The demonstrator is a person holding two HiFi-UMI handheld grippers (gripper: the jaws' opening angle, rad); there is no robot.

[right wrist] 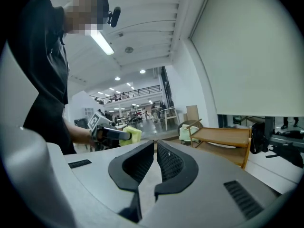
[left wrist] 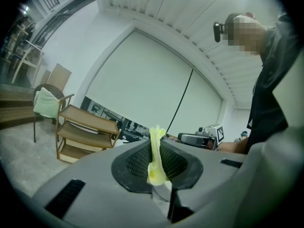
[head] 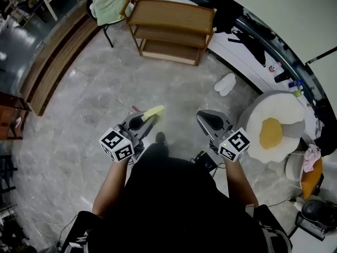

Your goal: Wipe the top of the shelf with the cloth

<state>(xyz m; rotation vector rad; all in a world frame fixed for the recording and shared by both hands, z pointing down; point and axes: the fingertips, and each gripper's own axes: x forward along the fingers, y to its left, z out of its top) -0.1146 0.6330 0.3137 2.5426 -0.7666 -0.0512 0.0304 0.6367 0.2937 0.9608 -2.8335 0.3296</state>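
Yellow cloth (left wrist: 156,158) pinched upright between the closed jaws of the left gripper (head: 150,118), one bunched end standing above the jaw pads and a smaller fold hanging below them; seen from the head view, the cloth projects forward past the tips of this gripper. Right gripper (right wrist: 155,158), level with the left one and apart from it on its right, jaws drawn almost together with only a thin slit between them and nothing in it. Each gripper is held by a bare forearm; the left cube (head: 117,144) and the right cube (head: 234,144) carry black-and-white square markers, the only printed patterns that can be made out. Wooden shelf (head: 171,16) with three tiers, standing well ahead of both grippers across the grey marbled floor (head: 79,120), its top board bare and untouched by the cloth. Chair (head: 108,7) draped with a pale green towel, just beside the shelf on the left gripper's side. White slippers (head: 225,84) on the floor ahead of the right gripper; white cushion with a yellow centre (head: 276,128) out to that gripper's right
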